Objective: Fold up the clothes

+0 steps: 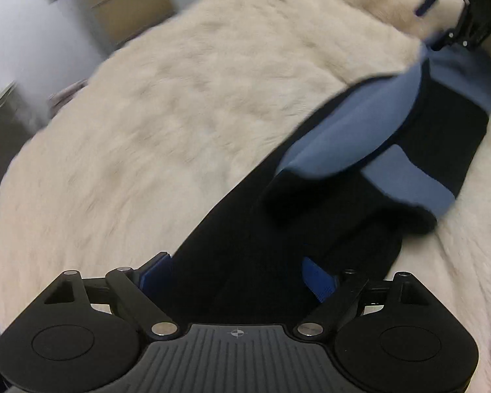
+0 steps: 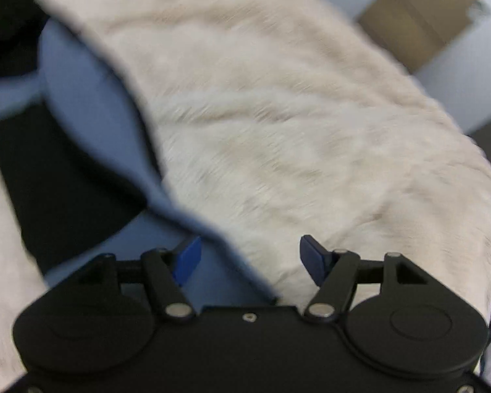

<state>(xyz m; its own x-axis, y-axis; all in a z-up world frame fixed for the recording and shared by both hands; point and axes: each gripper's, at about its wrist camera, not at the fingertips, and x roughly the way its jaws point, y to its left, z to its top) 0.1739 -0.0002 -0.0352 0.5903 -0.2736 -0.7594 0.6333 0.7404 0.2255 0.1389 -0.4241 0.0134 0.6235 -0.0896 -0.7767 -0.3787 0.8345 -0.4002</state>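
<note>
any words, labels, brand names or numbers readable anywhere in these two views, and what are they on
None: no readable text in either view.
Left gripper: only a small crosshair mark on its body, not lettering.
Right gripper: plain black, no label visible.
Black and blue garment: no print or tag showing.
Cream furry blanket: no tag in view.
Cardboard box: blurred, no print can be made out.

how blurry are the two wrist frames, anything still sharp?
Left wrist: fur blanket and black-and-blue garment smeared by motion, left gripper body crisp. Right wrist: same smear on blanket and garment, right gripper sharp; fisheye bends both.
</note>
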